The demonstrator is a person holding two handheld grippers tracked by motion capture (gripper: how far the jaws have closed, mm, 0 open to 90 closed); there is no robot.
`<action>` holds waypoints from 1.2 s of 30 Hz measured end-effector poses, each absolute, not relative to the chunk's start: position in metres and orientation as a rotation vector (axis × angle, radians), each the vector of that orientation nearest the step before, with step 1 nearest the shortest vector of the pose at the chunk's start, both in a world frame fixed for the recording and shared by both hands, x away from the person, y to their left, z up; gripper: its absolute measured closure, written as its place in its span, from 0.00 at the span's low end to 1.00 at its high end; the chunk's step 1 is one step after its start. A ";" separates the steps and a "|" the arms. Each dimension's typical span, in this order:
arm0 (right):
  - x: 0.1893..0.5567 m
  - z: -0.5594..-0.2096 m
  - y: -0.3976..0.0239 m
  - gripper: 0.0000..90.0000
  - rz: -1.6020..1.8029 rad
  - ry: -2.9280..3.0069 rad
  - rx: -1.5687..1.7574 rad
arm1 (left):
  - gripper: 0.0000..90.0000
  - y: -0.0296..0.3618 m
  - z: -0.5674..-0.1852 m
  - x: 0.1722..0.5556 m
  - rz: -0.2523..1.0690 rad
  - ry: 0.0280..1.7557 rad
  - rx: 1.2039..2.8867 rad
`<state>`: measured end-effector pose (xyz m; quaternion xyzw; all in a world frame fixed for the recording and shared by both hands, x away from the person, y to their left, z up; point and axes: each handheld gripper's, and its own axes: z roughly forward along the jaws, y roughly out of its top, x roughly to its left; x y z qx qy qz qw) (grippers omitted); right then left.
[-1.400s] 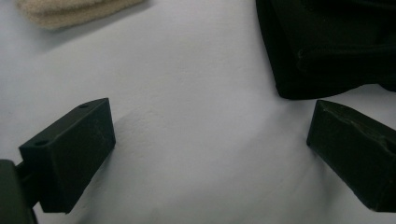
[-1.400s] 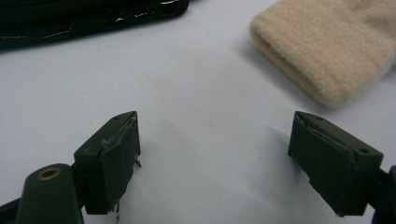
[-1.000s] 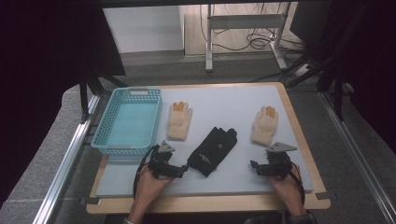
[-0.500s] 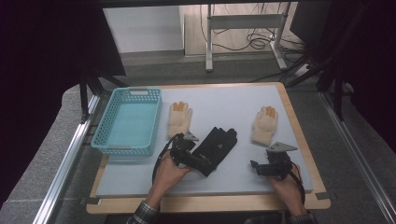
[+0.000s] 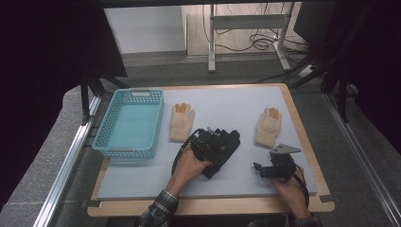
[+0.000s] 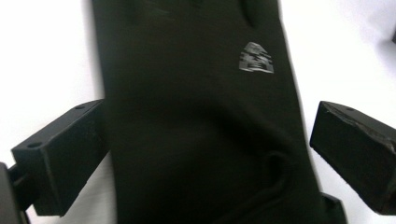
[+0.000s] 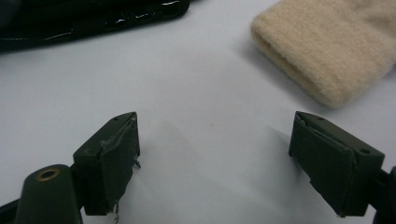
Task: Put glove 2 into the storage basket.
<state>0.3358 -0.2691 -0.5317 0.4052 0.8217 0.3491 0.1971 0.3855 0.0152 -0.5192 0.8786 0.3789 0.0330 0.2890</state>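
While the left tool is straddling the black glove, these lines are taking stock.

Change: left tool [image 5: 215, 144] is arriving over the black glove [image 5: 226, 142] after starting nearer the counter's front edge, beside the glove's cuff; its jaws have just been opening, with the glove lying between them and no pad pressing on it.

Left tool state: jaws are standing spread wide in the left gripper view, one on each side of the black glove [image 6: 196, 116], the fabric filling the gap yet not pinched.

Right tool state: right tool [image 5: 265, 170] is resting with jaws spread, nothing between them but bare counter; it is sitting where it sat before.

Meaning: pickup is looking imminent but not begun; a closing squeeze is probably coming next, and the teal basket [image 5: 109, 126] is seeming the likely destination.

Glove position: black glove is lying flat right of the basket, past the left cream glove [image 5: 181, 122], which is lying just beside the basket.

Other glove: right cream glove [image 5: 267, 126] is lying farther right of the basket, just beyond the right tool.

Edges: counter [image 5: 236, 101] is carrying a raised wooden border; the basket is sitting at its left edge.

Open room: bare counter is stretching behind the gloves, and the basket's interior is looking free.
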 end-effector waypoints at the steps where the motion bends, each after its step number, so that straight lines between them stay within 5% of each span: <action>1: 0.336 -0.532 -0.269 0.17 0.977 2.300 1.133 | 0.00 0.012 -0.519 0.383 0.117 1.009 2.368; 7: 0.336 -0.532 -0.269 0.17 0.975 2.300 1.131 | 0.00 -0.004 -0.523 0.368 0.246 0.983 2.459; 15: 0.336 -0.532 -0.269 0.17 0.975 2.300 1.130 | 0.09 0.007 -0.521 0.379 0.201 1.073 2.424; 24: 0.336 -0.532 -0.269 0.17 0.973 2.301 1.130 | 0.64 0.028 -0.514 0.384 0.230 1.099 2.383; 36: 0.336 -0.532 -0.269 0.17 0.974 2.301 1.130 | 0.70 0.037 -0.488 0.389 0.230 1.063 2.327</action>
